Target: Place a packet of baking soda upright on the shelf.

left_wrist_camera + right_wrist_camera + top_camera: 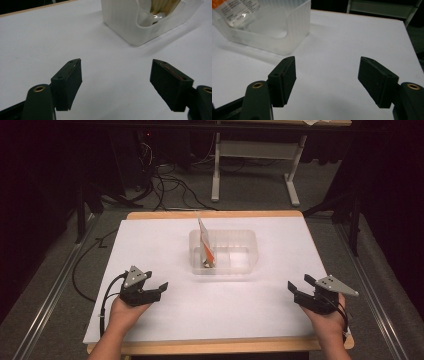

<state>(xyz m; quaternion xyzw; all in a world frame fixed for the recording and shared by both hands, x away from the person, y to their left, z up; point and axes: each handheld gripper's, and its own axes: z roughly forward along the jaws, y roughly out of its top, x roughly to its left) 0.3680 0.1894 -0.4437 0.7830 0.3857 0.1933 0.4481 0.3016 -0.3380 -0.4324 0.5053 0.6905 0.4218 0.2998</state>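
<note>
**Both grippers parked, packet in bin, nothing gripped**

Your left gripper (159,287) sits at the near-left of the white tabletop (165,320), jaws spread wide with nothing between them; the left gripper view confirms bare surface between the pads. Your right gripper (298,287) is at the near-right, jaws also released and empty, with bare tabletop in the gap in the right gripper view. Both point inward toward the middle.

The thing in play: a flat packet (205,244) with an orange band and printed label, standing tilted on edge inside the translucent plastic bin (250,262) at the centre of the tabletop. It leans at the bin's left half; the right half looks empty. What's inside the packet is too blurred to tell. The bin is well apart from both grippers.

Step in hand, as I read it: rest or reset pose, either side of the bin, no contact with anything.

Next move, if you go for the packet: bring one gripper over the bin's rim, line the jaws across the packet's thin faces near its top edge, then close. Steady the bin with the other gripper since it looks light and may slide.
</note>
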